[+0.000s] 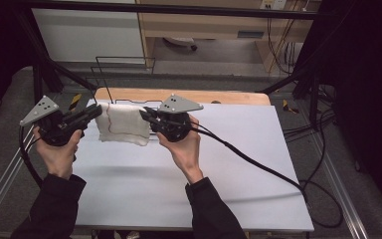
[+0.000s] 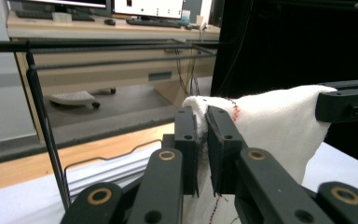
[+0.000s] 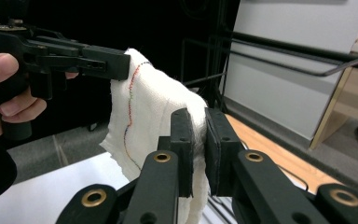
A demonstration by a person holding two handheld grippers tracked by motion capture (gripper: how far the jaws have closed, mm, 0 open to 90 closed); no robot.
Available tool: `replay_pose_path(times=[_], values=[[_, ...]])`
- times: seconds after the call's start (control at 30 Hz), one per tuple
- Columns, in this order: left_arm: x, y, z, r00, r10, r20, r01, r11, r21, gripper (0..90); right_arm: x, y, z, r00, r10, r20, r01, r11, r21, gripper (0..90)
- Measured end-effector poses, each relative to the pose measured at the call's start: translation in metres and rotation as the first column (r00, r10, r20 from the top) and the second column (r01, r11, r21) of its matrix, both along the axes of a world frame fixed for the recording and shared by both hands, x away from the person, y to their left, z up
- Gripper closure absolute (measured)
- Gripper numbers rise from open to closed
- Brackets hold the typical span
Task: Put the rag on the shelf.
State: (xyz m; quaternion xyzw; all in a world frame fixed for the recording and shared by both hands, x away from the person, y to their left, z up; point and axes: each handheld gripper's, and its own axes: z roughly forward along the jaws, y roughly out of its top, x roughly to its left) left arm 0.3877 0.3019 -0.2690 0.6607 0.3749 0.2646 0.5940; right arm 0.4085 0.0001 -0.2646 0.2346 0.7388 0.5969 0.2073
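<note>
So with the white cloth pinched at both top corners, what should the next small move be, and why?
Probably carry the white cloth toward the black wire rack behind the table. The left gripper and right gripper both clamp it, and it hangs spread between them, off the tabletop.

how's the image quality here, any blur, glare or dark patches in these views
High view: even light on the white table, soft shadows under the forearms, dark corners, slightly soft overall. Left gripper view: the cloth is bright but keeps its weave, the left claw is sharp, the desk behind is softer. Right gripper view: black backdrop at upper left, the right claw and the coloured stitching are crisp; no glare.
</note>
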Motion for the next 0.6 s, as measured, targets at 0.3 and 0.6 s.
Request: replay_pose_path(times=[0.3, 0.6], values=[[0.008, 0.002, 0.011, 0.9994, 0.009, 0.032, -0.008, 0.9996, -0.029, 83.0, 0.005, 0.002, 0.011, 0.9996, -0.009, 0.028, 0.008, 0.9994, 0.033, 83.1], [0.014, 0.006, 0.019, 0.9983, 0.021, 0.054, -0.018, 0.9983, -0.056, 83.1, 0.012, 0.008, 0.025, 0.9973, -0.025, 0.068, 0.023, 0.9990, 0.040, 83.1]])
